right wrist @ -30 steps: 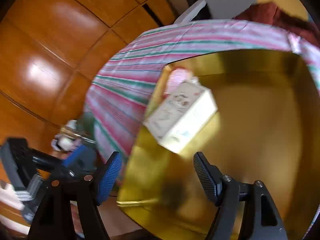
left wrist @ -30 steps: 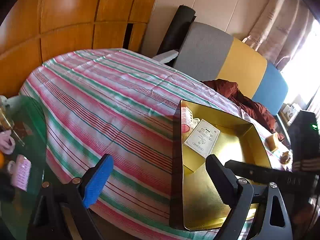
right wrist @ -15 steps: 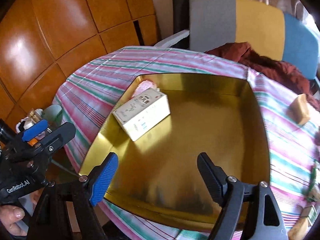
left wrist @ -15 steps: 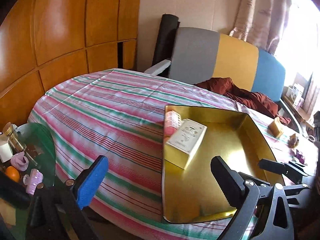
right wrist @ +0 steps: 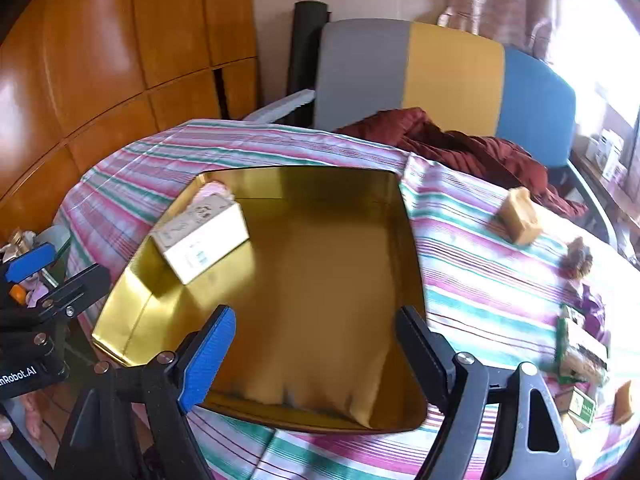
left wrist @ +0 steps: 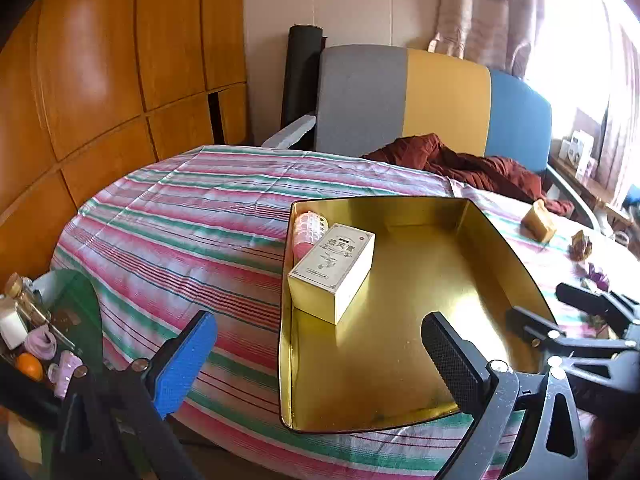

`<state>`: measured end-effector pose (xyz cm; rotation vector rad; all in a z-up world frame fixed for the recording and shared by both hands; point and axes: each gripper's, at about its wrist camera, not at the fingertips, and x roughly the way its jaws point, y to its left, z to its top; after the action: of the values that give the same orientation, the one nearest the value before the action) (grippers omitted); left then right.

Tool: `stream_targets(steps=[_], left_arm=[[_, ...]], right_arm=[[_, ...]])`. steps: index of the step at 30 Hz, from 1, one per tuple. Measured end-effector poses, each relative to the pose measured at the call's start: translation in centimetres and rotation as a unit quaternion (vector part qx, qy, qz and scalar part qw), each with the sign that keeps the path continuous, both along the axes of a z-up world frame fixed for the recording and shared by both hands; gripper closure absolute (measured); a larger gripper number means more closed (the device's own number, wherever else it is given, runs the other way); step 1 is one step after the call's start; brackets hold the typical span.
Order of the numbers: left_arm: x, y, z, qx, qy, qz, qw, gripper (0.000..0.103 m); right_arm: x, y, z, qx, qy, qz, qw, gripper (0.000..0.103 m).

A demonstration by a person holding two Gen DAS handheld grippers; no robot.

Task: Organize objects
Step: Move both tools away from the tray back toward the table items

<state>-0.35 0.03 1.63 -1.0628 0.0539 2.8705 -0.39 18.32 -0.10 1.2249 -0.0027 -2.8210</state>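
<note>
Both grippers empty over shiny gold rectangular tray (right wrist: pixel 404 232).
Left gripper (left wrist: pixel 320 356) & right gripper (right wrist: pixel 316 352) jaws spread wide; white printed carton (right wrist: pixel 202 236) w/ pink roller (left wrist: pixel 310 226) at tray's 10 o'clock.

1 tray (right wrist: pixel 404 216), 1 box (right wrist: pixel 200 236), 1 roller (left wrist: pixel 308 226)

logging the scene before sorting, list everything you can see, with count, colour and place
tray: one, gold, on the striped tablecloth
box: one, white with print, in the tray's far left corner
pink item: one, in the tray behind the box
tablecloth: one, pink, green and white stripes
tan blocks: two, on the cloth right of the tray
small packets: several, green and purple, at the cloth's right edge
red cloth: one, on the sofa
sofa: one, grey, yellow, blue
left tongs: open, empty
right tongs: open, empty
</note>
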Motion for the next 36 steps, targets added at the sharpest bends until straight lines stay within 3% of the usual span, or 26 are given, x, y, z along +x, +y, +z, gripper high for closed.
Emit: stream_targets(steps=[14, 27, 31, 36], left_arm=[[0.4, 2.7, 0.2, -0.044, 0.014, -0.027, 0.9986, 0.000], [-0.1, 6.8, 0.4, -0.033, 0.001, -0.104, 0.9940, 0.000], [-0.1, 9.7, 0.9, -0.030, 0.010, -0.159, 0.9867, 0.000], [0.3, 14.6, 1.7, -0.014, 0.011, -0.249, 0.9683, 0.000]], right_arm=[[2.4, 5.5, -0.3, -0.008, -0.002, -0.060, 0.998, 0.019], [6.3, 14.3, 1.8, -0.024, 0.010, -0.152, 0.988, 0.019], [8.5, 17.9, 2.7, -0.027, 0.014, -0.199, 0.980, 0.019], [12.5, 23.8, 4.2, -0.027, 0.024, -0.289, 0.957, 0.019]])
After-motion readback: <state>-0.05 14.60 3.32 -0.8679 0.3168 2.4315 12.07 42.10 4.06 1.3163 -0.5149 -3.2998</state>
